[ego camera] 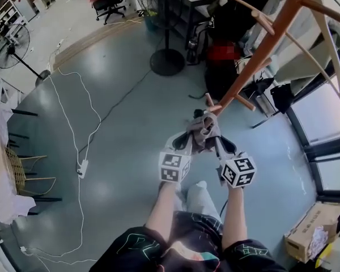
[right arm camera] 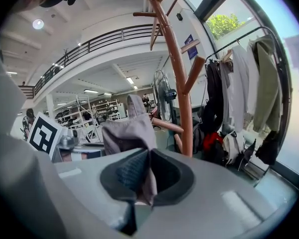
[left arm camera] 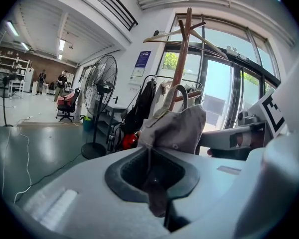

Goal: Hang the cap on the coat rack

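Observation:
A grey-brown cap [ego camera: 203, 134] hangs between my two grippers, held up just below a lower peg [ego camera: 211, 102] of the wooden coat rack [ego camera: 272, 35]. My left gripper [ego camera: 188, 142] is shut on the cap's fabric [left arm camera: 175, 129], which is pinched in its jaws. My right gripper [ego camera: 217, 141] is shut on the cap's other side [right arm camera: 129, 133]. In the right gripper view the rack's pole [right arm camera: 182, 91] stands just right of the cap, a short peg [right arm camera: 164, 125] right behind it. The cap's strap loop [left arm camera: 178, 97] stands up in front of the pole [left arm camera: 182, 54].
A pedestal fan [ego camera: 166, 58] stands behind the rack, with bags and a clothes rail of garments [right arm camera: 244, 83] beside it. White cables [ego camera: 79, 152] trail over the grey floor at left. A cardboard box [ego camera: 316, 231] sits at lower right. Window frames [ego camera: 323, 129] run on the right.

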`<state>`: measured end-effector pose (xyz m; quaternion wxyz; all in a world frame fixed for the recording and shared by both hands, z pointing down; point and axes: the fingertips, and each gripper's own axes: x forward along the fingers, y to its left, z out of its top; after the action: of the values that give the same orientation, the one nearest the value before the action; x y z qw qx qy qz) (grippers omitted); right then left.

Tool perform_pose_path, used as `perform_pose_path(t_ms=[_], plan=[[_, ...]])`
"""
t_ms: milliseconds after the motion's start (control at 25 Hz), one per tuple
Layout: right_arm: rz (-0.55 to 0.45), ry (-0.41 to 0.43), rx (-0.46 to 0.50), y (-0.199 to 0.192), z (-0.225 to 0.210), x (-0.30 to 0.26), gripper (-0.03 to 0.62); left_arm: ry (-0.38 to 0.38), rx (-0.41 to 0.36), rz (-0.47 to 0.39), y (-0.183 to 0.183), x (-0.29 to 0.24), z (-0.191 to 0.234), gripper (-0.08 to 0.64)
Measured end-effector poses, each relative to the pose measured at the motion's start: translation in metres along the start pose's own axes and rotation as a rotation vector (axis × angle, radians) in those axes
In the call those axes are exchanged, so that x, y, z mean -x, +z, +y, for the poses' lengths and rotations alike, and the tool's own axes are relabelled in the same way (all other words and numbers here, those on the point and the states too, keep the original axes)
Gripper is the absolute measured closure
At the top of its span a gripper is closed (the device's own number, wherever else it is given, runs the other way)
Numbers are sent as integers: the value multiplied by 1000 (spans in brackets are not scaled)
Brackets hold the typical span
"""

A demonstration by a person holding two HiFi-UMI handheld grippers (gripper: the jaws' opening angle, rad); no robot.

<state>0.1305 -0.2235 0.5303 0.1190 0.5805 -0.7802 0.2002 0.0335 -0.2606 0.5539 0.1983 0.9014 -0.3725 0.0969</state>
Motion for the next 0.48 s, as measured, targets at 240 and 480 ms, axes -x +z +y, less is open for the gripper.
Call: perform_pose_path(t_ms=[240, 480], plan=[[31, -4, -33, -6, -22, -21, 566, 3, 9, 44, -6, -30, 7, 531], [40, -4, -75, -10, -44, -43, 566, 7, -10, 85, -9, -55, 13, 531]])
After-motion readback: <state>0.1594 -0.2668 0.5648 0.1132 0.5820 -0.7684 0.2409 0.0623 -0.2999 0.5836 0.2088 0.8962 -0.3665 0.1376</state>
